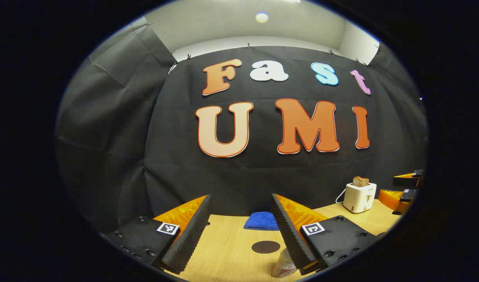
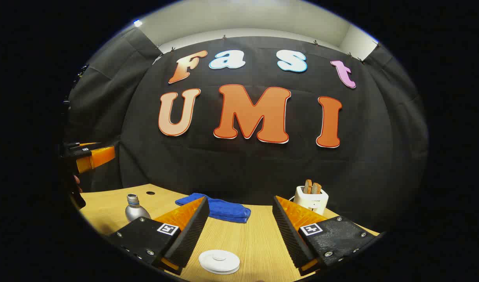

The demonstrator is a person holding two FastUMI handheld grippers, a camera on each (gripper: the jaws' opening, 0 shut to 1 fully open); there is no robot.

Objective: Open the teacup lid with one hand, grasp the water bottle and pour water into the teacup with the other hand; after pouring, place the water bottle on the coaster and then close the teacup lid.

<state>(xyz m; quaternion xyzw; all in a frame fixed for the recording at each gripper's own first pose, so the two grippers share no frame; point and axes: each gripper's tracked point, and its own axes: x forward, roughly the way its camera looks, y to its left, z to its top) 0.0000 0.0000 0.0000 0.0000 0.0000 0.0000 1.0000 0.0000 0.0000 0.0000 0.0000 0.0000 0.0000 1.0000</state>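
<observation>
Right gripper view looks down past the right gripper point(image 2: 239, 231), its fingers spread wide with nothing between them, onto a white round teacup lid point(image 2: 219, 261) lying flat just ahead of and below the gap, a little toward the left finger. The cup under the lid cannot be made out. The lid's small centre knob points up, so a grasp there would, I judge, call for a short drop straight down and a slight shift toward that side. The silver water bottle point(image 2: 135, 209) stands upright, uncapped, well off to the left beside that finger's base. In the left gripper view the left gripper point(image 1: 239, 231) is likewise open and empty, and the bottle point(image 1: 283, 266) shows low beside its right finger, partly hidden by it, just beyond the fingertips' reach downward. So the left gripper is the nearer one to the bottle and the right one to the lid. The dark round coaster point(image 1: 265, 247) lies on the pale wooden worktop point(image 1: 227, 250) just past the bottle, near the folded blue cloth point(image 1: 261, 221). A white toaster point(image 1: 359, 197) with bread in it stands at the back right, against the black cloth wall. Nothing of the task looks begun.
</observation>
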